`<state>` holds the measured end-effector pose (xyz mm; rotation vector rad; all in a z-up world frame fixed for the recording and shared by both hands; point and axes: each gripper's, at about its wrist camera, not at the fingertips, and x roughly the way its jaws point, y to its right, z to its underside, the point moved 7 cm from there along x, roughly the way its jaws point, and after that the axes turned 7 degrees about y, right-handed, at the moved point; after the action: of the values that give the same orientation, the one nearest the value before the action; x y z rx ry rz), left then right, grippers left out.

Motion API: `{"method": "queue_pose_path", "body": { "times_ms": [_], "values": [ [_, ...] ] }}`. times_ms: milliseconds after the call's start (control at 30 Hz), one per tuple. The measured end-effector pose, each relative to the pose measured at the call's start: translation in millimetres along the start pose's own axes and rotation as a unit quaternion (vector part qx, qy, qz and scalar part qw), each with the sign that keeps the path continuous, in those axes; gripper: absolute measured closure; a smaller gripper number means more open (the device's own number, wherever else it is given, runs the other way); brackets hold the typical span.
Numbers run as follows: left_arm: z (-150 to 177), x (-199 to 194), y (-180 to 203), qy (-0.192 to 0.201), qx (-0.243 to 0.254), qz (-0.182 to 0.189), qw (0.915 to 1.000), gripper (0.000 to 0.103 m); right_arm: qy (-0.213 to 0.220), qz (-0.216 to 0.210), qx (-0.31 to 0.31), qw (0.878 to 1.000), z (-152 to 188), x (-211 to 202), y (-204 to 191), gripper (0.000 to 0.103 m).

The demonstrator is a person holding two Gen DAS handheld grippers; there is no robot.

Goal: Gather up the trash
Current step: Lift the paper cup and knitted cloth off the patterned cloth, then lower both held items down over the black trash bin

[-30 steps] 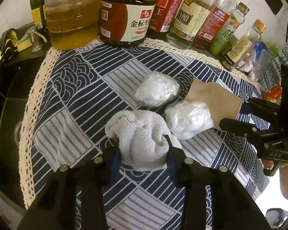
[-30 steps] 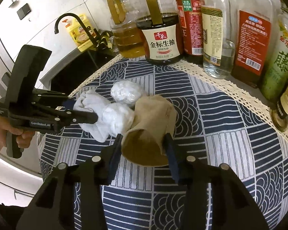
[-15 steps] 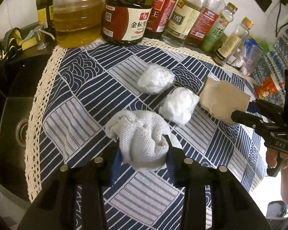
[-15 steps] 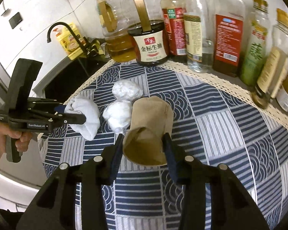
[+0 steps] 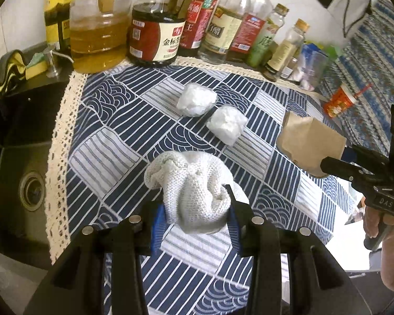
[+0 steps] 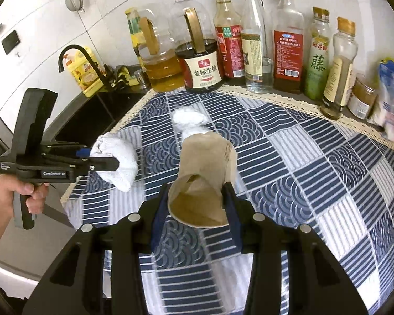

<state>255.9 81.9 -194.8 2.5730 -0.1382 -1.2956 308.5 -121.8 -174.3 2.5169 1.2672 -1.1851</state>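
Note:
My left gripper [image 5: 194, 210] is shut on a crumpled white knitted cloth [image 5: 194, 186], held above the blue patterned tablecloth [image 5: 113, 120]. In the right wrist view that cloth [image 6: 117, 161] hangs from the left gripper [image 6: 110, 158] at the cloth-covered counter's left edge. My right gripper [image 6: 197, 204] is shut on a crushed brown paper cup [image 6: 205, 173], lifted off the cloth; the cup [image 5: 310, 141] also shows at the right of the left wrist view. Two white wrapped wads [image 5: 197, 99] [image 5: 227, 124] lie on the tablecloth; the cup partly hides one [image 6: 189, 116].
A row of oil, soy sauce and vinegar bottles [image 6: 199, 60] lines the back wall. A dark sink [image 5: 21, 162] with a black tap [image 6: 76, 57] lies to the left. A red cup [image 5: 338, 102] and bags [image 6: 391, 97] sit at the right.
Both grippers have risen and pulled back from the two white wads, carrying the cloth and the paper cup. The cup has moved apart from the wads toward the right.

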Motion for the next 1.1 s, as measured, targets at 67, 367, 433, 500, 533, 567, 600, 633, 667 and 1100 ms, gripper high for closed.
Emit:
{"method": "queue_pose_path", "body": {
  "times_ms": [67,367,433,500,533,567,600,633,667,1100],
  "values": [
    [4,-10,2,0.004,0.011,0.009,0.9999,0.065,0.003,0.005,0.005,1.000,4,-7,-10,0.061],
    [30,-46,5,0.017,0.036,0.034,0.9986,0.065,0.016,0.033,0.018,0.999,27,-36,-63,0.061],
    [37,-56,5,0.022,0.041,0.040,0.9981,0.065,0.019,0.037,0.020,0.999,33,-43,-77,0.061],
    [45,-67,5,0.027,0.042,0.048,0.9976,0.065,0.019,0.040,0.026,0.999,40,-48,-92,0.061],
    [49,-71,5,0.027,0.042,0.049,0.9975,0.065,0.020,0.040,0.028,0.999,42,-50,-97,0.061],
    [53,-77,4,0.027,0.044,0.048,0.9975,0.065,0.023,0.042,0.029,0.998,45,-54,-105,0.061],
    [56,-81,4,0.027,0.045,0.048,0.9975,0.065,0.025,0.046,0.030,0.998,49,-57,-112,0.061],
    [60,-87,2,0.027,0.045,0.049,0.9974,0.065,0.027,0.047,0.031,0.998,52,-60,-118,0.061],
    [64,-94,1,0.029,0.047,0.048,0.9973,0.065,0.028,0.047,0.035,0.998,56,-63,-125,0.061],
    [119,-150,-9,0.029,0.060,0.057,0.9962,0.065,0.025,0.040,0.048,0.998,112,-76,-198,0.061]
  ]
}}
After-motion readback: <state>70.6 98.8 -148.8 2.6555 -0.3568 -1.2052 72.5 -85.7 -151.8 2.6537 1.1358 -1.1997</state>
